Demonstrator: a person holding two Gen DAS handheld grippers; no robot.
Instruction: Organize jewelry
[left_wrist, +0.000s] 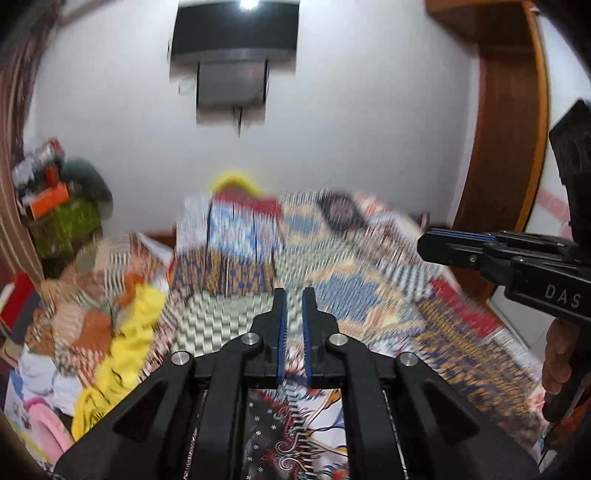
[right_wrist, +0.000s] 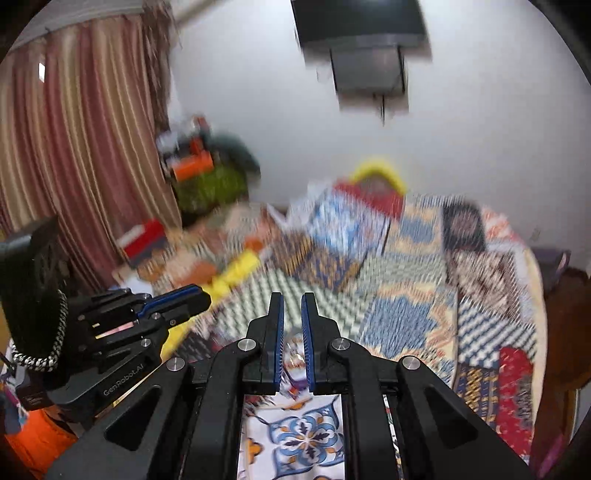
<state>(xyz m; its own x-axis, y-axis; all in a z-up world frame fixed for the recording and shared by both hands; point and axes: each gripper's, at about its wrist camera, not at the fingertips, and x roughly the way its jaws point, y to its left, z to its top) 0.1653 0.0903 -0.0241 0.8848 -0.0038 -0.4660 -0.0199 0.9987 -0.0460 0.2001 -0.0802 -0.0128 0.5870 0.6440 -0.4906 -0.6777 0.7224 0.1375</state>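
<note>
Left tool (left_wrist: 293, 295): bottom centre of frame, blue-padded fingers (left_wrist: 282, 325) a narrow gap apart, nothing between them. Right tool (left_wrist: 424, 242): right edge, seen side-on, pointing left. Bed (left_wrist: 388, 295): middle of frame, patterned patchwork cover, blurred. Yellow cloth (left_wrist: 133, 332): lower left. Television (left_wrist: 234, 29): top centre, on white wall. Wooden door frame (left_wrist: 509, 129): upper right.
</note>
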